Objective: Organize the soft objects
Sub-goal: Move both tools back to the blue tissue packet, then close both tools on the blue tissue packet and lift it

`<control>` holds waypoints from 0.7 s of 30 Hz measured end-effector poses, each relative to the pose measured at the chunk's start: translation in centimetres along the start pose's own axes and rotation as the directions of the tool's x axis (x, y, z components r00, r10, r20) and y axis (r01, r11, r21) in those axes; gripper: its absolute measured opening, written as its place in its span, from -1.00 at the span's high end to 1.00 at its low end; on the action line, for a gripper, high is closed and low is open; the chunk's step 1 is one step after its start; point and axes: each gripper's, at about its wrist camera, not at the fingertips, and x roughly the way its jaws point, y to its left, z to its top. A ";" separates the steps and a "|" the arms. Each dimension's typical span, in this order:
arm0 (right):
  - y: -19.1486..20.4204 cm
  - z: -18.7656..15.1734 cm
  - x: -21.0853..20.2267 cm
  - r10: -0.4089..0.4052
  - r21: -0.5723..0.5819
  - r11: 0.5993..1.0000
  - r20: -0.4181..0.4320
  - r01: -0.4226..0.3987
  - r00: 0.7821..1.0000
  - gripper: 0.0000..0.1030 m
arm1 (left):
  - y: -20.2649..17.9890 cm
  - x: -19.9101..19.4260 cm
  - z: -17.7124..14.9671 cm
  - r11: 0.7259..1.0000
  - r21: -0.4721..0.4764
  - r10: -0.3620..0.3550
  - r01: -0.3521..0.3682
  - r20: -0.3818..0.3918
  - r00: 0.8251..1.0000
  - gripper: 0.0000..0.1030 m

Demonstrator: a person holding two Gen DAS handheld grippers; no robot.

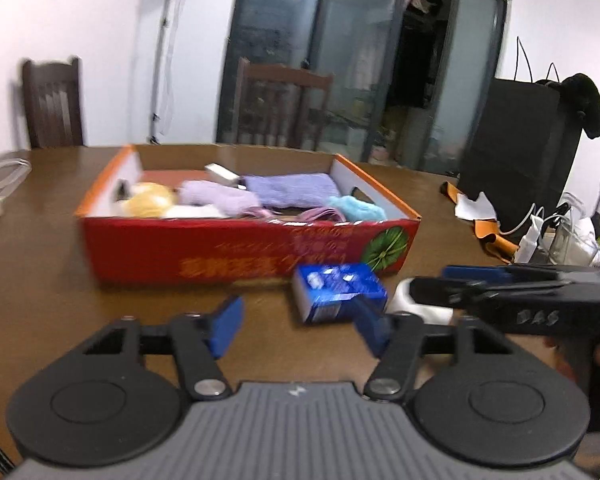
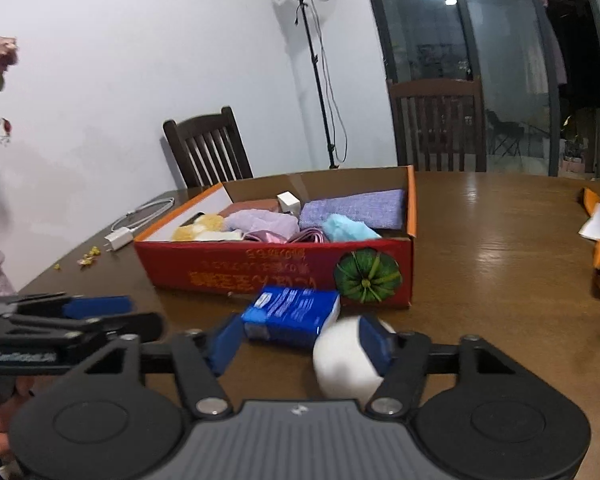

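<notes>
A red cardboard box (image 1: 244, 252) (image 2: 260, 272) on the wooden table holds soft things: a purple towel (image 1: 292, 190) (image 2: 356, 208), a lilac plush (image 1: 216, 196), a yellow plush (image 1: 148, 200), a light blue piece (image 1: 356, 208) (image 2: 348, 228). A blue tissue pack (image 1: 336, 288) (image 2: 292, 314) lies in front of the box. A white soft ball (image 2: 344, 360) (image 1: 416, 304) lies beside it. My left gripper (image 1: 300, 326) is open, low over the table, just short of the pack. My right gripper (image 2: 300, 344) is open, its right finger against the ball.
Dark wooden chairs (image 2: 208, 148) (image 1: 280, 104) stand behind the table. A white charger with cable (image 2: 132, 224) lies left of the box. Orange items and paper (image 1: 484, 220) lie at the right edge. A black bag (image 1: 520, 152) stands there. A light stand (image 2: 320, 68) is by the wall.
</notes>
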 end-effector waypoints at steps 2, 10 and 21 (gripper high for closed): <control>-0.6 1.0 2.2 0.006 -0.005 1.000 -0.019 -0.006 1.000 0.03 | 0.4 2.8 1.3 0.999 -0.023 -0.037 0.036 -0.045 0.998 0.07; -2.2 1.7 7.9 -0.001 -0.022 1.000 -0.100 -0.002 0.995 0.34 | 1.7 8.9 1.6 0.991 -0.079 -0.117 0.107 -0.131 0.984 0.32; -2.6 1.2 8.5 0.038 0.001 0.999 -0.104 -0.038 0.994 0.37 | 2.4 9.4 1.4 0.979 -0.123 -0.179 0.163 -0.126 0.976 0.46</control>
